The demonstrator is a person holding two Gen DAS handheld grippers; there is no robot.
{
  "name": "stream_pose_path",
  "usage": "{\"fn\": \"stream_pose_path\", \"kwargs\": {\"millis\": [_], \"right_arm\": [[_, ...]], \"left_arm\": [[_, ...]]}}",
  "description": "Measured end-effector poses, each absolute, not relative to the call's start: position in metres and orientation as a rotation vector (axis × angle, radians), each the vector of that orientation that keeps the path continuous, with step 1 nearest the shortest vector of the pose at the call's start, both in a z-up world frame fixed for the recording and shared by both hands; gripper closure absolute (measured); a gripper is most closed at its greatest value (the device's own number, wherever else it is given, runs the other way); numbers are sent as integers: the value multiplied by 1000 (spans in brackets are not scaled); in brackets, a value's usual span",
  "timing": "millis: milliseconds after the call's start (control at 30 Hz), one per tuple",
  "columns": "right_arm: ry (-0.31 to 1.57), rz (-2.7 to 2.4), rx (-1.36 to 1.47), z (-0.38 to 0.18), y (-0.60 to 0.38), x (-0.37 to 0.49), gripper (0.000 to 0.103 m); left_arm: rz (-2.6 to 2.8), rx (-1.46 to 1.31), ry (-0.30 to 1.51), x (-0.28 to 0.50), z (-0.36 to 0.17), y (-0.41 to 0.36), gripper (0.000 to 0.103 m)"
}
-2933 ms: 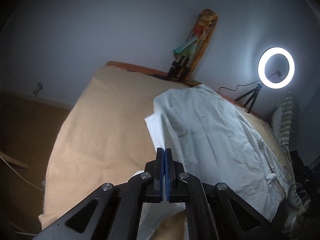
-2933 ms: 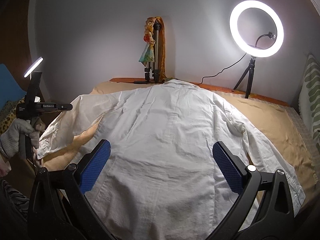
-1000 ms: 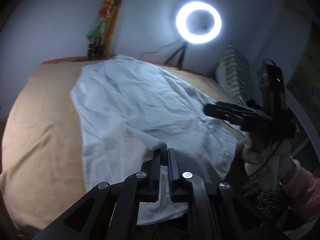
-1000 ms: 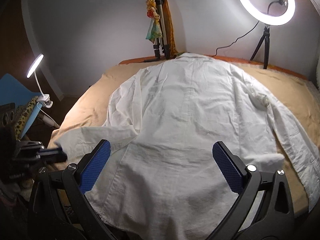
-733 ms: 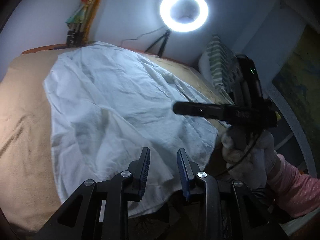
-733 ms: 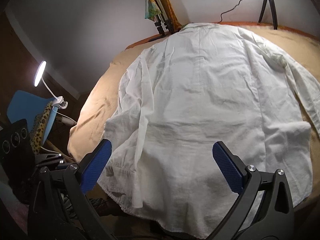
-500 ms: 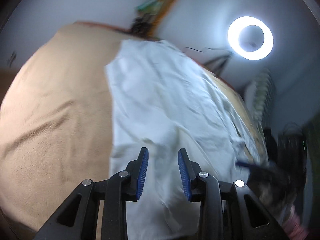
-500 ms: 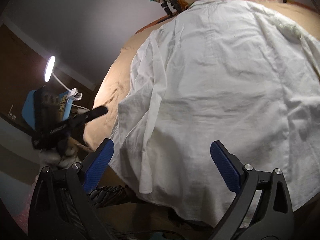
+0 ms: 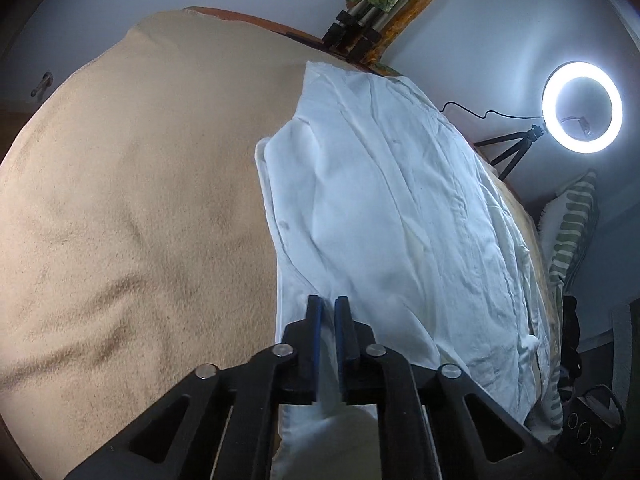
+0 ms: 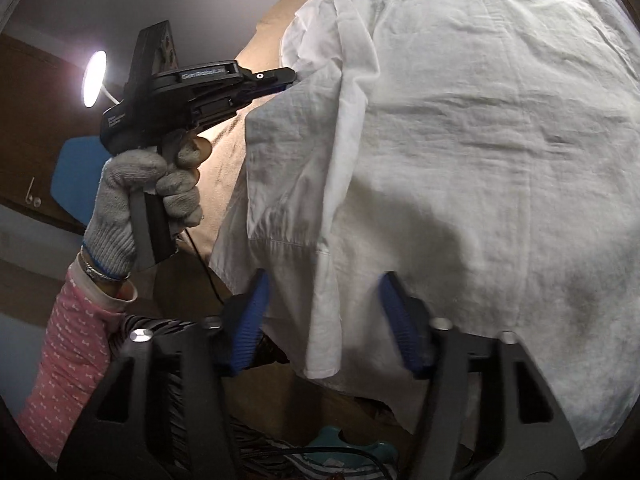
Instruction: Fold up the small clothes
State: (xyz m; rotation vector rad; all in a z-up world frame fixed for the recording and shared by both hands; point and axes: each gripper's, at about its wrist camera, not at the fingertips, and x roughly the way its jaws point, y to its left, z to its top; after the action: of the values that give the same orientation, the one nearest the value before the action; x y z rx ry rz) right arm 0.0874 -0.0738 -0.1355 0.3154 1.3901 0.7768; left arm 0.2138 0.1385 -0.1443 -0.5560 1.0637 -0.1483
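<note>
White shirt [image 9: 400,216], spread flat on a tan blanket [image 9: 132,208] that covers the bed; the shirt's near left sleeve lies folded in over the body, and its hem hangs over the near edge of the bed.

Left gripper [image 9: 328,312], seen along its own fingers: the blue-padded jaws are drawn close with only a thin slit between them, a fold of the sleeve's cloth lying in that slit. The right wrist view shows this same gripper [image 10: 280,80] from the side, its tip touching the sleeve's edge, held by a hand in a grey knit glove [image 10: 140,188] above a pink sleeve cuff.

Right gripper [image 10: 324,308]: jaws moderately apart, set either side of the shirt's lower left hem, which hangs between them; whether either pad touches the cloth cannot be told.

Surroundings: a lit ring light [image 9: 582,107] on a small tripod at the far side of the bed, a striped pillow [image 9: 568,232] beneath it, a folded tripod [image 9: 360,36] against the wall, and a small desk lamp [image 10: 94,79] glowing at the left.
</note>
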Motion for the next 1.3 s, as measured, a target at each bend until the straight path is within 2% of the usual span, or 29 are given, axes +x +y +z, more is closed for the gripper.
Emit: {"fn": "stream_pose_path", "kwargs": {"millis": [67, 167, 233, 367, 533, 567, 600, 633, 667, 733, 800, 867, 933, 1067, 1167, 1300], "right_arm": [[1426, 800, 396, -136, -76, 86, 87], [1464, 862, 609, -139, -83, 87, 93], [1453, 939, 787, -136, -83, 87, 94], [1399, 996, 855, -129, -73, 83, 94], [1505, 800, 704, -169, -64, 80, 94], [1518, 777, 675, -173, -63, 79, 97], [1506, 776, 663, -174, -61, 79, 98], [1499, 776, 632, -170, -59, 78, 98], [1487, 775, 595, -165, -56, 77, 95], [1442, 772, 493, -146, -52, 74, 87], [1376, 778, 435, -125, -50, 73, 68], [1289, 797, 399, -99, -54, 72, 60], [1183, 808, 325, -69, -56, 71, 58], [1019, 796, 171, -26, -57, 85, 43], [1010, 807, 143, -3, -37, 120, 37], [1056, 781, 163, 9, -12, 168, 37]], "left_arm": [[-132, -542, 1035, 217, -137, 139, 103], [-104, -514, 962, 215, -113, 145, 103], [-90, -498, 912, 212, -97, 151, 103], [-55, -494, 874, 217, -88, 163, 103], [-46, -445, 952, 220, -114, 159, 103], [-43, -428, 958, 218, -115, 157, 103], [-41, -410, 952, 214, -113, 156, 102], [-44, -399, 942, 208, -108, 156, 92], [-35, -393, 931, 200, -102, 158, 77], [-22, -411, 894, 178, -91, 164, 68], [-39, -418, 882, 152, -85, 166, 65], [-42, -411, 885, 127, -84, 165, 50], [-56, -433, 882, 100, -90, 163, 47], [-54, -498, 911, 55, -114, 156, 47], [-45, -533, 907, 33, -129, 148, 47], [-54, -582, 915, 21, -146, 135, 49]]}}
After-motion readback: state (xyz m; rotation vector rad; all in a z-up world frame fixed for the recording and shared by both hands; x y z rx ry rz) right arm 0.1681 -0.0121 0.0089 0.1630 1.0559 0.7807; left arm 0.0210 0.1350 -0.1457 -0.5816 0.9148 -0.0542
